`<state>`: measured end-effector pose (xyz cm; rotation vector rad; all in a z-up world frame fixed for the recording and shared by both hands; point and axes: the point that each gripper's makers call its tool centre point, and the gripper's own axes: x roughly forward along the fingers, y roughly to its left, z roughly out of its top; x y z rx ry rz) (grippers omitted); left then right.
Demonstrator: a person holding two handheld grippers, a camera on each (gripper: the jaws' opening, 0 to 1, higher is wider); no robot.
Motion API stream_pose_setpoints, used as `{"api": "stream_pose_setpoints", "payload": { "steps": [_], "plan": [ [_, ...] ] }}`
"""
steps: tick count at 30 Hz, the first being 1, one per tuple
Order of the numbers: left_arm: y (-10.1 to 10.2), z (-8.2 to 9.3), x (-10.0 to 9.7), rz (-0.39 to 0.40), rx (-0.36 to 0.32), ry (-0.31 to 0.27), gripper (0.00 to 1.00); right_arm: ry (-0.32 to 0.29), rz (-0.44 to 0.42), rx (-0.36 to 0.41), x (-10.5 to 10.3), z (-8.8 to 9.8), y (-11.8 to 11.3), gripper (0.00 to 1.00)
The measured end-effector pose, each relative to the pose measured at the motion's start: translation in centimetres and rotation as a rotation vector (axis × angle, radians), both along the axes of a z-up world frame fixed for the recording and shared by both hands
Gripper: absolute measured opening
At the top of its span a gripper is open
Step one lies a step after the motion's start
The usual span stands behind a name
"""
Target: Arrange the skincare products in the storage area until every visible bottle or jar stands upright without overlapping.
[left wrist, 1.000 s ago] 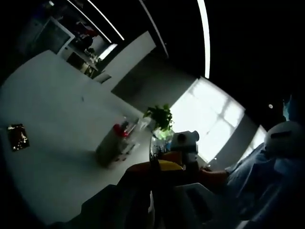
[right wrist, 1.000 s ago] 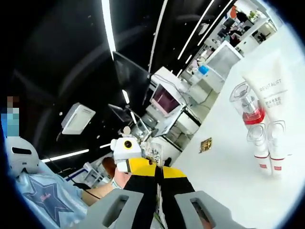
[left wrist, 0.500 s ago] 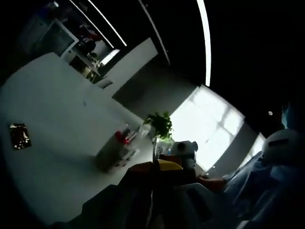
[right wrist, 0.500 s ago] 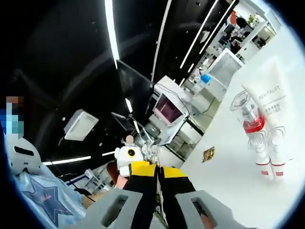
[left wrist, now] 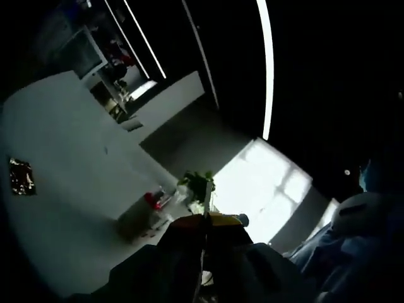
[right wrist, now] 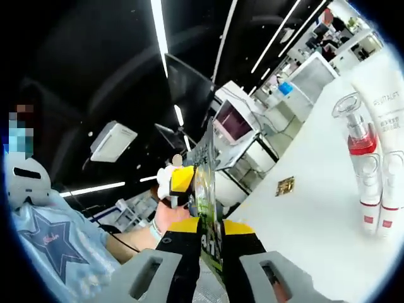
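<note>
A small cluster of skincare products (right wrist: 372, 158) is seen standing upright on the white table (right wrist: 315, 208) at the right of the right gripper view: a tall white tube (right wrist: 388, 107) printed with lettering cut off by the edge, a clear pump bottle (right wrist: 355, 129) with a red band, and slim white tubes (right wrist: 369, 196) with red bases, all close together and touching or nearly so. In the left gripper view the same group (left wrist: 148, 211) is shown dim and small on the table, beside a green plant (left wrist: 197, 183); single items there cannot be told apart. A small dark packet (right wrist: 285, 185) lies flat on the table, well apart from the products. A thin flat printed sachet (right wrist: 207, 202) is gripped edge-on between the closed jaws of the right gripper (right wrist: 211, 252). The jaws of the left gripper (left wrist: 203, 237) are seen pressed together on a thin edge that is too dark to identify.
</note>
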<state>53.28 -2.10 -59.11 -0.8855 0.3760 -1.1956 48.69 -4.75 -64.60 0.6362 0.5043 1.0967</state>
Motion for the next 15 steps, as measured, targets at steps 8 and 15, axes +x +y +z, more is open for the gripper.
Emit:
{"api": "stream_pose_setpoints", "payload": {
  "steps": [8,15],
  "plan": [
    [-1.1,-0.1,-0.1,-0.014,-0.037,0.064,0.00,-0.040,-0.017,-0.028,0.2,0.4,-0.8,0.00],
    [-1.8,-1.4,-0.1,0.005,0.052,0.039,0.00,0.006,-0.050,0.049,0.8,1.1,-1.7,0.00]
  ]
}}
